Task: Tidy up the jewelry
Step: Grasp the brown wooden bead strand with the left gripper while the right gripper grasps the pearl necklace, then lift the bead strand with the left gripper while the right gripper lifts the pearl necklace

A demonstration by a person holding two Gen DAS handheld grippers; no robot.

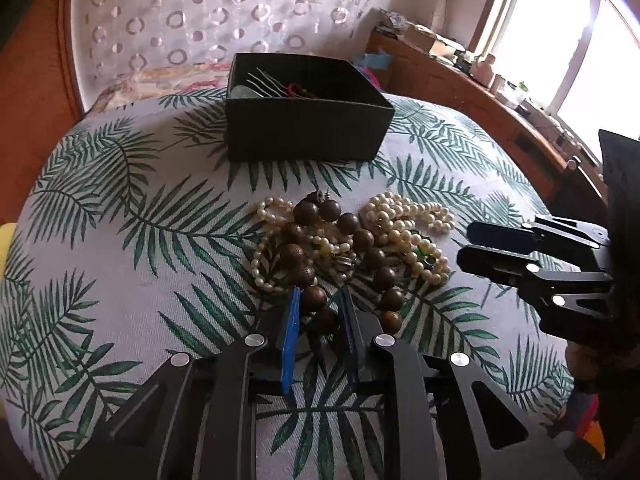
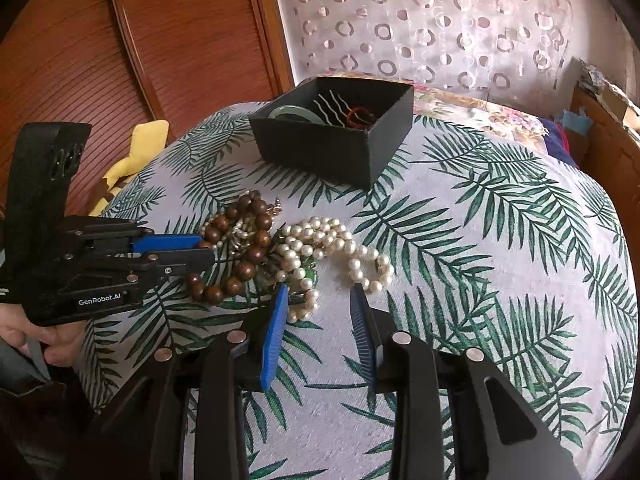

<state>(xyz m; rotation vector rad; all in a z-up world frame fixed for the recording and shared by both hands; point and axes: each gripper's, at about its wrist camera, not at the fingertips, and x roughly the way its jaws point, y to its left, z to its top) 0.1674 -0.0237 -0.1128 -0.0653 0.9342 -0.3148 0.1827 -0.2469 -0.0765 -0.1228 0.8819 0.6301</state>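
A tangled pile of jewelry lies on the palm-leaf bedspread: a brown wooden bead necklace and white pearl strands. My left gripper has its blue pads narrowed onto the near end of the brown bead necklace, with a bead between them. My right gripper stands open at the pile's right side. A pearl loop lies just inside its left pad, untouched. Behind the pile, the open black box holds a green bangle, wavy silver hairpins and a red cord.
A wooden wardrobe and patterned curtain stand behind the bed. A cluttered wooden desk runs along the right under a window. A yellow cloth lies at the bed's left edge. A hand holds the left gripper.
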